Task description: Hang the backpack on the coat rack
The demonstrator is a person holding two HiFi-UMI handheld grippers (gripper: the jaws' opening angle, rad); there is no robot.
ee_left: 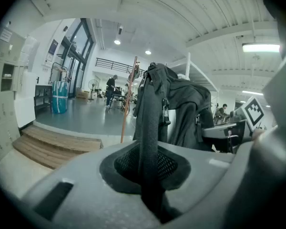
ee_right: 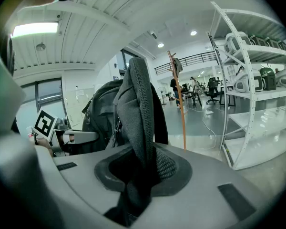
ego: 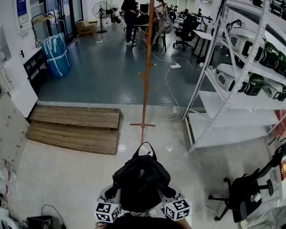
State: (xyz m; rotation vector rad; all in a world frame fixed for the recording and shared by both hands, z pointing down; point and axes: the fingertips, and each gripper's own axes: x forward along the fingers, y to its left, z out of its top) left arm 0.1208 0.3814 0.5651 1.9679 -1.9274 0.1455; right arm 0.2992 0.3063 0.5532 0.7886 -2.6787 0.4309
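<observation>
Left gripper (ee_left: 150,185): clamped on 1 strap (ee_left: 150,123) of the backpack (ego: 141,182).
Right gripper (ee_right: 138,185): clamped on the padded strap (ee_right: 140,109); I judge 2 grips keep the bag upright.
Backpack: between my grippers, well short of the coat rack (ego: 146,70).
Way ahead: open floor; cable (ego: 169,87) near the rack's base, shelving (ego: 238,94) right, wooden step (ego: 76,128) left.

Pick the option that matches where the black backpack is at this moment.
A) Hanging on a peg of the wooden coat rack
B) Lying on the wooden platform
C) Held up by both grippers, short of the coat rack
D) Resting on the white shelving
C: the left gripper and right gripper are each clamped on the backpack, while the coat rack stands apart, further ahead.
</observation>
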